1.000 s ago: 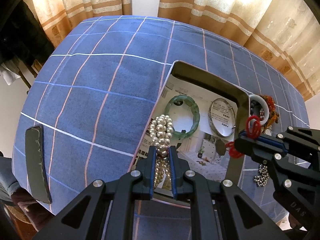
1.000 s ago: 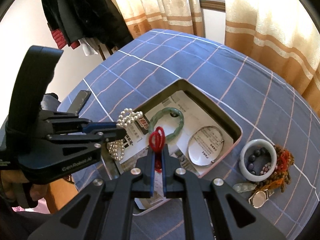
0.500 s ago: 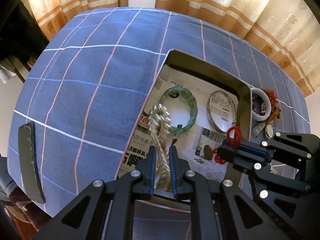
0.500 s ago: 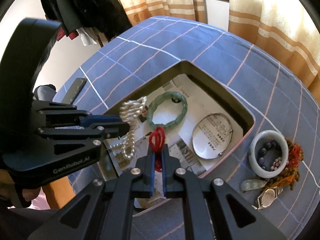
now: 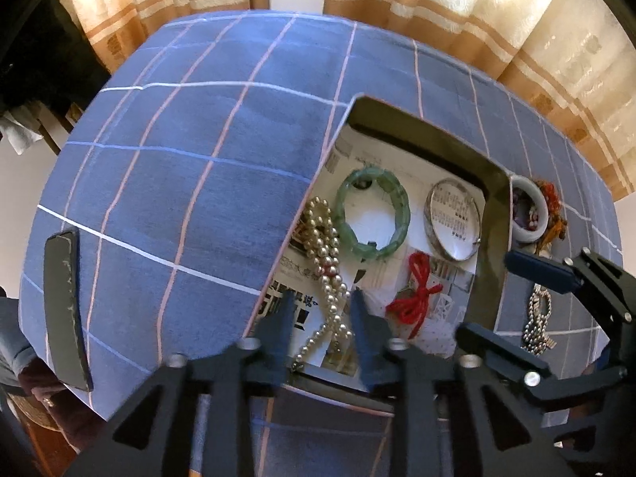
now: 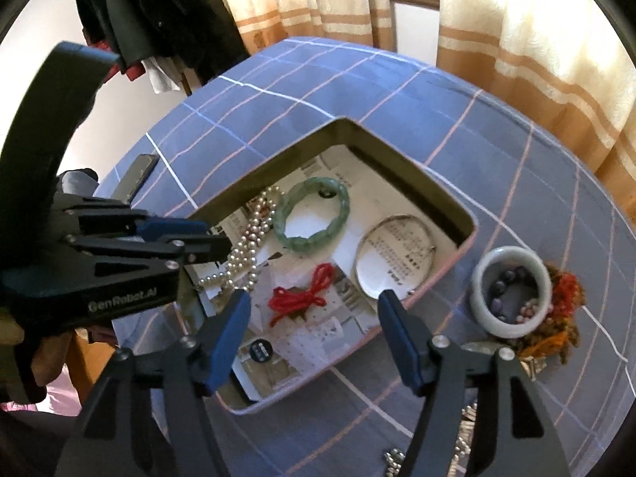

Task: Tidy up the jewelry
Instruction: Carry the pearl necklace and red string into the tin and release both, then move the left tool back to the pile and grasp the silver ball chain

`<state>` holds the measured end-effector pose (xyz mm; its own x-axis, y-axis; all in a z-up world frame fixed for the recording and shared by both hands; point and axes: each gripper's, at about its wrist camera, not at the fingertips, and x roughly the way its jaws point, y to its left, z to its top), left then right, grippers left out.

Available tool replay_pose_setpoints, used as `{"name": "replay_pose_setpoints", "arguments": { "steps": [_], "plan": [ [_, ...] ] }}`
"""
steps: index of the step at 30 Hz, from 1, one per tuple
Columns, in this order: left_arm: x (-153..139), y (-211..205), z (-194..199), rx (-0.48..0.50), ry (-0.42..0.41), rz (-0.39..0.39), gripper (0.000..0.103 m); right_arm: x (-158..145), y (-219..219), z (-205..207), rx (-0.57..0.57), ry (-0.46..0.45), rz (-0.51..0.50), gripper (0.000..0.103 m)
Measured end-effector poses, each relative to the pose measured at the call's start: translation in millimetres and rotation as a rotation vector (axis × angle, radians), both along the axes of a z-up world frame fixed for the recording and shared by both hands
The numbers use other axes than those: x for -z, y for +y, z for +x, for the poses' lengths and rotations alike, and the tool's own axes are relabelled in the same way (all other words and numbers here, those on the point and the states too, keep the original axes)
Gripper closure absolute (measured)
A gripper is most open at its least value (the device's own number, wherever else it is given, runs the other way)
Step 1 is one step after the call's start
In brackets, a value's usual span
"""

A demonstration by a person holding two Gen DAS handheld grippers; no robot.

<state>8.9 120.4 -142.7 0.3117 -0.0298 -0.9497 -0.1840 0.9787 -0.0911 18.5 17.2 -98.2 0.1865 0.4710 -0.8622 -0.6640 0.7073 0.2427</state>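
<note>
Both the left gripper [image 5: 321,310] and right gripper [image 6: 314,318] gape empty over the tray [image 6: 457,214]; the pearl strand [image 5: 326,262] runs partly behind the left fingers; the red cord [image 6: 302,298] lies free.

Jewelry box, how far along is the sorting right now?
Done: the box holds the pearl necklace, green bangle, silver bangle and red cord. In hand: nothing; the left gripper and right gripper are both open. Left: the white bangle with loose beads, the orange-red piece and a silver chain lie on the blue cloth outside.
</note>
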Motion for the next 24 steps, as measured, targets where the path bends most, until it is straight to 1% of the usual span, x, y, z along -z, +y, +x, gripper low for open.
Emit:
{"name": "replay_pose_setpoints", "arguments": {
  "steps": [1, 2, 4, 8, 11, 14, 19, 24],
  "plan": [
    [-3, 0, -1, 0.002, -0.009, -0.010, 0.054, -3, -6, -1, 0.014, -0.007, 0.003, 0.033],
    [-6, 0, -2, 0.004, -0.014, -0.022, 0.047, -4, -11, -1, 0.027, -0.010, 0.006, 0.033],
    [-11, -3, -4, 0.006, -0.013, -0.005, 0.041, -8, -24, -1, 0.060, -0.017, 0.011, 0.033],
    [-14, -8, -7, 0.023, -0.008, 0.018, 0.040, -11, -57, 1, 0.154, -0.020, 0.010, 0.033],
    [-12, -11, -7, 0.025, 0.008, 0.001, 0.040, -9, -79, 2, 0.225, -0.015, -0.003, 0.033],
    [-16, -21, -8, 0.048, 0.000, 0.004, 0.040, -7, -99, 2, 0.278, -0.005, -0.013, 0.033],
    [-30, -53, -7, 0.110, -0.035, 0.004, 0.040, -2, -129, -6, 0.343, 0.007, -0.025, 0.033],
    [-37, -90, -4, 0.179, -0.060, -0.004, 0.040, 1, -156, -16, 0.381, 0.010, -0.045, 0.033]
  ]
}}
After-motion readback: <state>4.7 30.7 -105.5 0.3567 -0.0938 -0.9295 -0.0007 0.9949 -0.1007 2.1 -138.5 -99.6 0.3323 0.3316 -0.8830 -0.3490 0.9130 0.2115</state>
